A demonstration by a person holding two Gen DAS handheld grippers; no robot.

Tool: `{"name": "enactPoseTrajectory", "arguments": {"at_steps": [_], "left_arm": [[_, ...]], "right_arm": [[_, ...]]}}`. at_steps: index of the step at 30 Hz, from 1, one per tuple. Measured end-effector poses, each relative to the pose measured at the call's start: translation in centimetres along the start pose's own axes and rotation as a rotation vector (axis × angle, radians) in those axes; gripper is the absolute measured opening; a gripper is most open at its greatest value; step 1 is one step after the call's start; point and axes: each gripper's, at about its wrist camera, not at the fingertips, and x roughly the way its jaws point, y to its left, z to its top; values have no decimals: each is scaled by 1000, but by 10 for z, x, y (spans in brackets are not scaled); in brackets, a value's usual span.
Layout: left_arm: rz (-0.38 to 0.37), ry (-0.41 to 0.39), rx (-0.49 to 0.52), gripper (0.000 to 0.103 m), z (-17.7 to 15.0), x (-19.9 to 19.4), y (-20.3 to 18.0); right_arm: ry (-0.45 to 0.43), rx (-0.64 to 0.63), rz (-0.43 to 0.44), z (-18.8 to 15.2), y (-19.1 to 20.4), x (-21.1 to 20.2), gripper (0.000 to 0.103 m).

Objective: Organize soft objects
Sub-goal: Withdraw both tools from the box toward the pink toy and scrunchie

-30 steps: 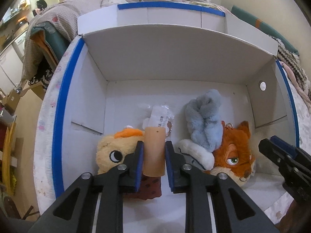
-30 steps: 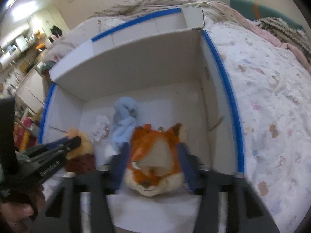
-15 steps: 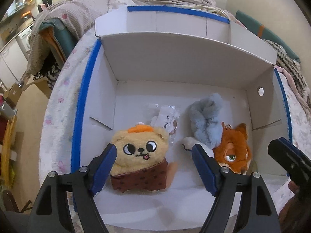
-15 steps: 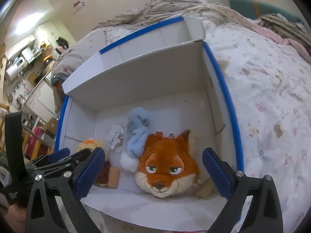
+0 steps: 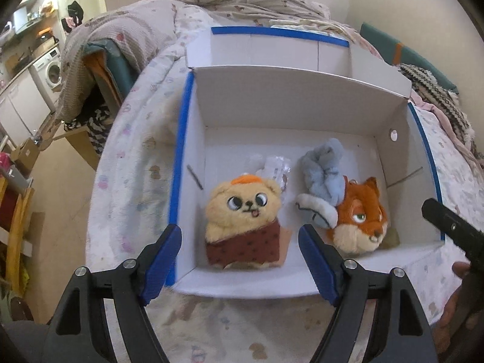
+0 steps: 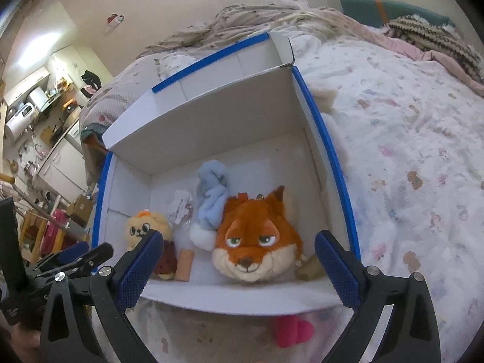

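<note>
White cardboard box (image 5: 290,112), blue tape along its rims: sitting open on a bed (image 6: 408,139) under a pale printed cover; far flap standing up.

Contents, all lying on the box floor near the front wall:
- Yellow bear plush (image 5: 245,214), orange tuft on top, brown speckled lower half: lying face up at the left of the floor. A tan cylindrical piece (image 6: 184,264) is showing at its right side in the right wrist view.
- Clear plastic packet (image 5: 276,166) with a label: lying just behind the bear, touching it.
- Grey-blue plush (image 5: 325,171), twisted, with a white rounded end: lying mid-floor, its end resting against the fox head.
- Orange fox head plush (image 6: 254,242), green half-lidded eyes, small loop on top: lying face up at the right of the floor.

Outside the box: pink soft item (image 6: 292,331), lying on the bed cover just in front of the box's near wall.

Left claw (image 5: 240,267): blue pads standing apart, nothing between them, hovering above the near wall in front of the bear.

Right claw (image 6: 237,272): blue pads spread wide, empty, hovering above the near wall in front of the fox head.
</note>
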Motion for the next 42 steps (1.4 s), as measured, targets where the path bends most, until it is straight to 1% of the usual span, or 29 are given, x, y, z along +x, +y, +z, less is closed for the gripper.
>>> {"name": "enactPoseTrajectory", "arguments": {"at_steps": [3, 6, 9, 11, 15, 19, 22, 26, 28, 31, 32, 33, 34, 35, 37, 39, 40, 42], "left_arm": [[-15, -3, 3, 78, -11, -7, 8], [-8, -3, 6, 78, -25, -12, 16], [-15, 20, -16, 78, -38, -11, 24], [-19, 32, -39, 78, -46, -10, 29], [-30, 32, -68, 78, -56, -10, 35], [-20, 40, -72, 78, -64, -7, 37], [-32, 56, -94, 78, -70, -4, 42], [-30, 77, -108, 78, -72, 1, 44], [-27, 78, -109, 78, -72, 2, 43], [-23, 78, -112, 78, -71, 3, 44], [-21, 80, -115, 78, -71, 4, 44], [-20, 86, -119, 78, -71, 5, 45], [-20, 92, -122, 78, -72, 6, 46], [-19, 98, -125, 78, -72, 8, 46], [-16, 111, -126, 78, -73, 11, 47], [-12, 118, -124, 78, -73, 14, 45], [-12, 122, -120, 78, -73, 16, 43], [-12, 129, -112, 78, -73, 19, 39]], "right_arm": [[1, 12, -15, -9, -2, -8, 103], [23, 40, -44, -21, -7, -13, 103], [24, 40, -59, -31, -7, -21, 103], [28, 42, -53, -39, -7, -26, 103], [42, 52, -69, -53, -9, -33, 103], [67, 88, -85, -63, -22, -35, 103], [125, 148, -82, -68, -39, -28, 103], [261, 228, -113, -80, -55, -3, 103], [296, 218, -142, -82, -54, 10, 103], [320, 169, -177, -79, -47, 27, 103], [330, 158, -184, -79, -45, 33, 102], [342, 147, -189, -79, -44, 38, 98], [356, 138, -193, -79, -41, 43, 91], [370, 130, -197, -79, -40, 47, 86], [400, 112, -211, -81, -37, 57, 83], [423, 102, -212, -83, -36, 64, 77], [432, 96, -215, -84, -35, 67, 72], [458, 107, -206, -87, -36, 72, 71]]}}
